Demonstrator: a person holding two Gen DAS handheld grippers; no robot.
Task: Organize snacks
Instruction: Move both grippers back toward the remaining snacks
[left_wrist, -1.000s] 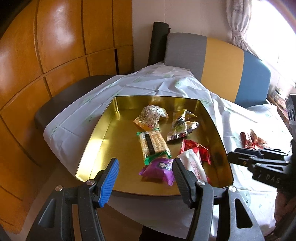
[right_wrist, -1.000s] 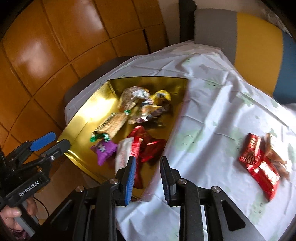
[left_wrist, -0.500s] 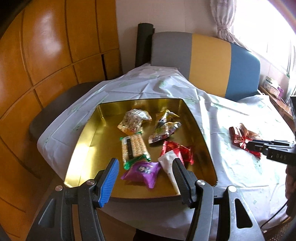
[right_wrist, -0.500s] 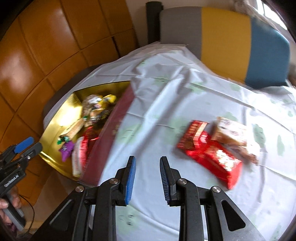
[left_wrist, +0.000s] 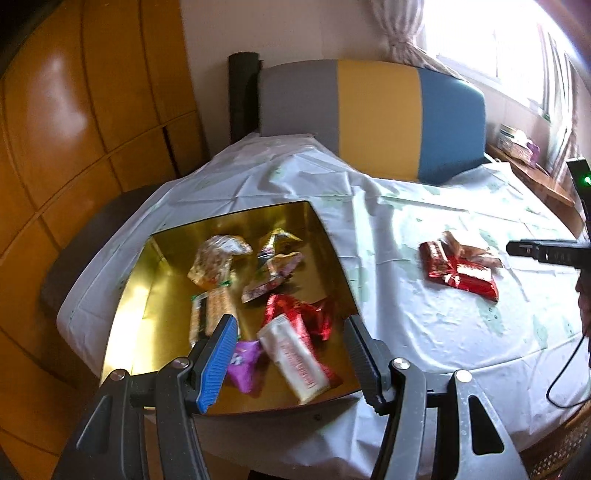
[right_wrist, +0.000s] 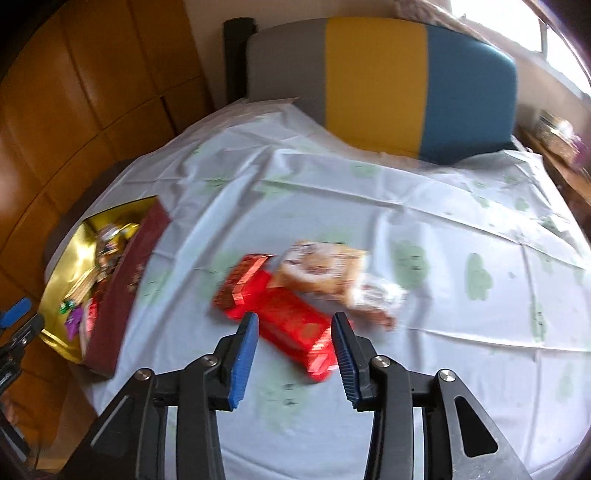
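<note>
A gold-lined box sits at the table's left edge and holds several snack packets: a white bar, a purple packet, red packets and cracker packs. My left gripper is open and empty, hovering at the box's near edge. On the tablecloth lie a red packet and a tan pastry packet, also in the left wrist view. My right gripper is open and empty just above the red packet's near end.
The box shows dark red outside walls in the right wrist view. A grey, yellow and blue chair back stands behind the table. Wooden panels line the left. A cable hangs at the table's right edge.
My right gripper has swung right from the box to the red packet on the cloth and opened wider. My left gripper has stayed open by the box, its view panning right.
</note>
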